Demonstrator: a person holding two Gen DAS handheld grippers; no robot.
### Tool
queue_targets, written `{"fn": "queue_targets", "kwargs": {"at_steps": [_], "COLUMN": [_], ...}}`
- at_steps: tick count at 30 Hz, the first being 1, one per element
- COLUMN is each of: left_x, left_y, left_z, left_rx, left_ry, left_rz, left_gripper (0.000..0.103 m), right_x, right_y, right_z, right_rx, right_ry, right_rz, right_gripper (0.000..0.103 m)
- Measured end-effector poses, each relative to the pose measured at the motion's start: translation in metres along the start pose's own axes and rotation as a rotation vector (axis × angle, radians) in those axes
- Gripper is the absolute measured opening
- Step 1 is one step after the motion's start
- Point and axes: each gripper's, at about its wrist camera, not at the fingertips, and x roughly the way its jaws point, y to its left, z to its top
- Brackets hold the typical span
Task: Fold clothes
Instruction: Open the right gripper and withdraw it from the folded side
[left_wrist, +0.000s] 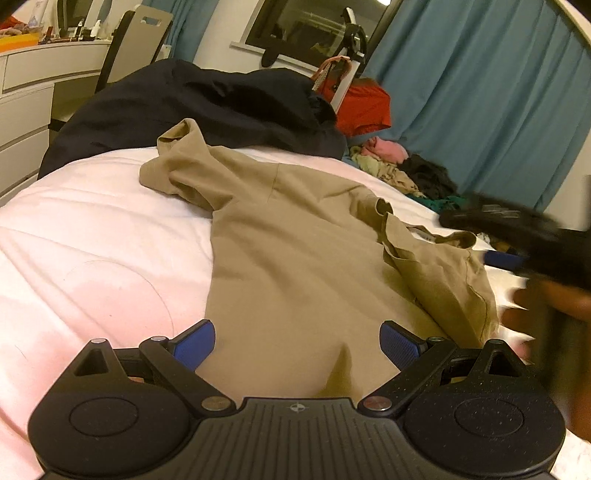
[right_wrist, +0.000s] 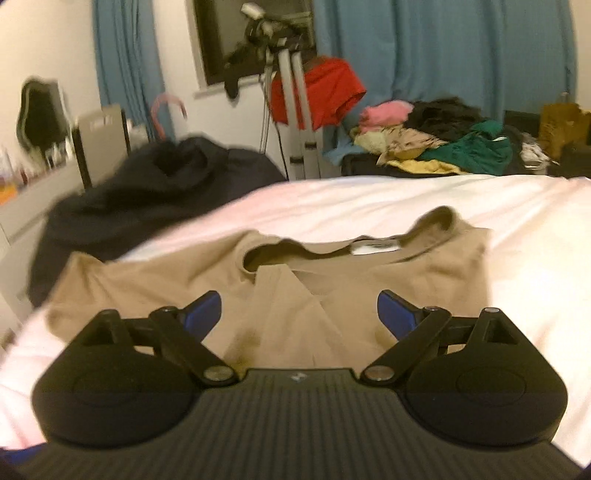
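Note:
A tan T-shirt (left_wrist: 295, 251) lies spread on the pale pink bed (left_wrist: 92, 240), one sleeve crumpled toward the far left. In the right wrist view the shirt (right_wrist: 184, 280) shows its neck opening and white label facing me, with a fold across its middle. My left gripper (left_wrist: 297, 343) is open and empty, low over the shirt's near part. My right gripper (right_wrist: 299, 314) is open and empty, just above the shirt below the collar. The right gripper also appears blurred at the shirt's right edge in the left wrist view (left_wrist: 517, 236).
A dark navy garment (left_wrist: 207, 107) is heaped at the far side of the bed. Behind it stand a tripod (right_wrist: 299, 110) draped with a red garment (right_wrist: 328, 92), a pile of mixed clothes (right_wrist: 443, 144), blue curtains (left_wrist: 480, 92), and a white dresser (left_wrist: 29, 96) at left.

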Motion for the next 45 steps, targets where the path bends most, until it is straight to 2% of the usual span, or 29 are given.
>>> {"fn": "queue_targets", "kwargs": {"at_steps": [3, 5, 11, 16, 22, 30, 39, 45], "left_x": [-0.006, -0.012, -0.043, -0.079, -0.113, -0.126, -0.131, -0.125], "left_y": [-0.003, -0.006, -0.017, -0.034, -0.06, -0.087, -0.111, -0.137], "left_z": [-0.001, -0.003, -0.014, -0.026, -0.04, -0.068, -0.094, -0.113], "left_rx": [0.012, 0.024, 0.078, 0.138, 0.263, 0.338, 0.401, 0.402], "left_ry": [-0.015, -0.025, -0.041, -0.056, -0.106, -0.094, -0.044, 0.061], "left_rz": [0.0, 0.004, -0.007, -0.029, -0.013, 0.018, -0.01, -0.066], "left_gripper": [0.097, 0.097, 0.097, 0.097, 0.097, 0.097, 0.097, 0.097], "right_x": [-0.053, -0.102, -0.228, -0.297, -0.321, -0.325, -0.338, -0.348], "right_y": [-0.001, -0.004, -0.007, -0.012, -0.027, -0.051, -0.088, -0.11], "right_z": [-0.009, -0.021, -0.078, -0.126, -0.137, -0.141, -0.14, -0.139], "right_rx": [0.049, 0.093, 0.12, 0.114, 0.117, 0.16, 0.22, 0.254], "right_ry": [-0.062, -0.103, -0.166, -0.247, -0.276, -0.293, -0.328, -0.363], "right_rz": [0.01, 0.011, -0.001, -0.025, -0.033, -0.068, -0.106, -0.138], "right_gripper": [0.093, 0.093, 0.093, 0.093, 0.093, 0.093, 0.093, 0.093]}}
